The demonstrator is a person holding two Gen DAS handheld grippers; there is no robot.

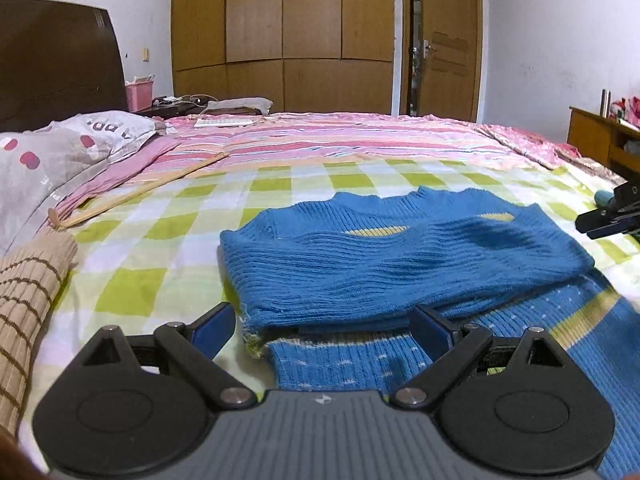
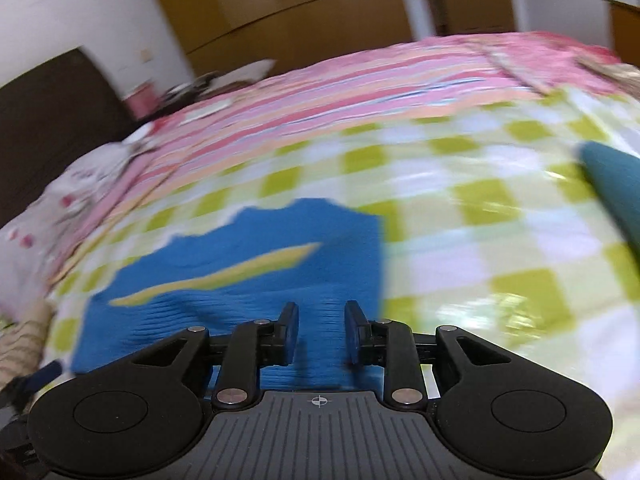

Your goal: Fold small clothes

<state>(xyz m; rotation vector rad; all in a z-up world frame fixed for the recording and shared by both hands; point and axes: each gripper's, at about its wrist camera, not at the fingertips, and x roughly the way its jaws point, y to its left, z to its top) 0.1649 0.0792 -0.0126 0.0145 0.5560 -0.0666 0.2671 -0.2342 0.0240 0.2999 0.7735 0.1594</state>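
A small blue knit sweater (image 1: 392, 264) with yellow stripes lies on the green-checked bedsheet (image 1: 168, 216), its sleeve folded across the body. My left gripper (image 1: 324, 324) is open wide, low over the sweater's near hem, holding nothing. My right gripper (image 2: 322, 320) is open with a narrower gap, hovering above the sweater (image 2: 248, 256); that view is motion-blurred. The right gripper also shows in the left wrist view (image 1: 612, 216) at the sweater's right side.
A beige striped garment (image 1: 28, 304) lies at the left. A pillow (image 1: 56, 152) and a wooden stick (image 1: 136, 192) lie at the far left. A teal cloth (image 2: 616, 184) lies at the right. Pink striped bedding (image 1: 340, 136), wardrobe and door stand behind.
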